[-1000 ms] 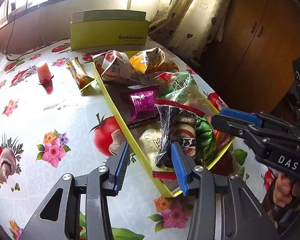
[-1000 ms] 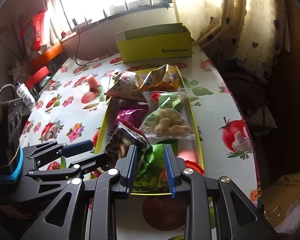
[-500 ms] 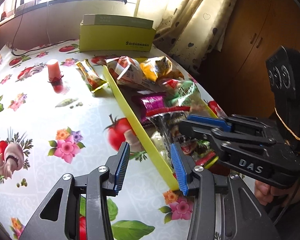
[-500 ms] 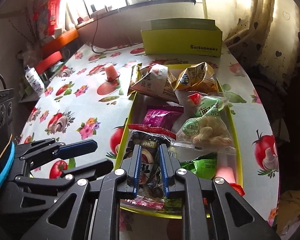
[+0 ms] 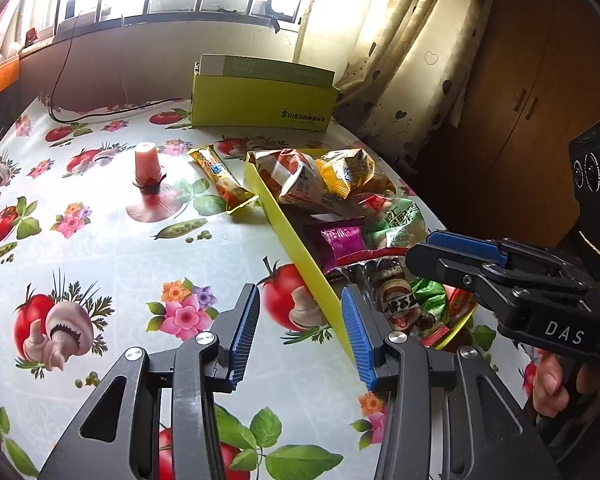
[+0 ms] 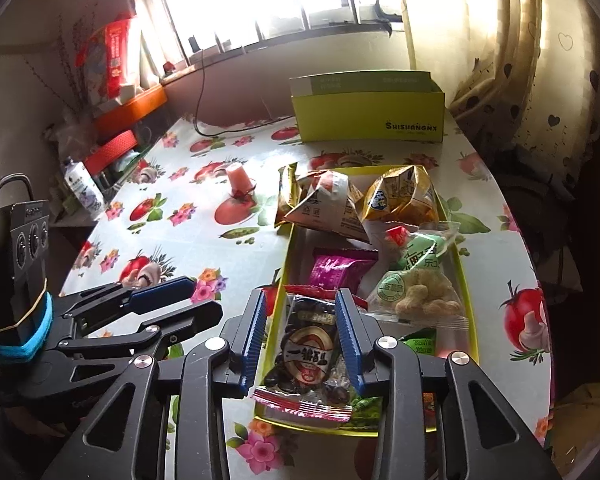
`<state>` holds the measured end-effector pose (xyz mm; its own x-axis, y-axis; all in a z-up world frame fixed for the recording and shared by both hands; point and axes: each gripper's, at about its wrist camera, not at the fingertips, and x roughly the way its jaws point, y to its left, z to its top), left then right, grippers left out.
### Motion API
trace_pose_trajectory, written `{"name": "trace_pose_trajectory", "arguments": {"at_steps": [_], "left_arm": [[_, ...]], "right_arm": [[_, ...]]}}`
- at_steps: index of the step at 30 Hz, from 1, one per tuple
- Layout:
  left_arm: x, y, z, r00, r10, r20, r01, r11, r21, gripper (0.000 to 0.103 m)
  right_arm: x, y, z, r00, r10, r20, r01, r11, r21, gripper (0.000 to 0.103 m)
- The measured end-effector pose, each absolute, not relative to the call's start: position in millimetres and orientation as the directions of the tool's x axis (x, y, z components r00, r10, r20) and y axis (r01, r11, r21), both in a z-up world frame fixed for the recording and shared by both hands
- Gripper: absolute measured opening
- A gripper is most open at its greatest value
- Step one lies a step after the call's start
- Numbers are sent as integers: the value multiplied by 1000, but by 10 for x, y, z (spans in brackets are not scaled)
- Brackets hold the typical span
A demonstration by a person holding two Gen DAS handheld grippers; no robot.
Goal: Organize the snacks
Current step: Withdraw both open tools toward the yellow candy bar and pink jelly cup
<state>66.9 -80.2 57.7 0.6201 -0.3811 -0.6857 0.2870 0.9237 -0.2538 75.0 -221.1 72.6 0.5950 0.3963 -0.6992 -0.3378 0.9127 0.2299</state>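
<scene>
So the dark snack packet (image 6: 306, 354) is lying in the near end of the yellow tray (image 6: 462, 264), and our right gripper (image 6: 306, 344) is spread open around it, whereas half a second ago it was pinched on that packet. Looks like we just dropped it off. Our left gripper (image 5: 300, 332) hangs open over the tablecloth (image 5: 112, 248), empty, probably free for the gold packet (image 5: 222, 180) outside the tray.
</scene>
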Motion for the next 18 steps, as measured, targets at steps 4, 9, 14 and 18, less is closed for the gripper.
{"name": "trace_pose_trajectory", "arguments": {"at_steps": [4, 9, 14, 18], "left_arm": [[690, -718, 597, 631, -370, -682, 276, 928, -249, 44], [731, -618, 586, 638, -350, -686, 253, 937, -243, 44], [801, -485, 554, 641, -331, -692, 225, 944, -243, 44], [850, -375, 578, 655, -320, -684, 213, 947, -239, 44]], "right_arm": [[788, -2086, 768, 588, 407, -699, -366, 905, 218, 36], [857, -1921, 796, 577, 413, -705, -393, 897, 204, 37], [946, -1758, 816, 564, 421, -711, -413, 889, 198, 37], [1052, -1663, 817, 557, 421, -716, -413, 888, 200, 37]]}}
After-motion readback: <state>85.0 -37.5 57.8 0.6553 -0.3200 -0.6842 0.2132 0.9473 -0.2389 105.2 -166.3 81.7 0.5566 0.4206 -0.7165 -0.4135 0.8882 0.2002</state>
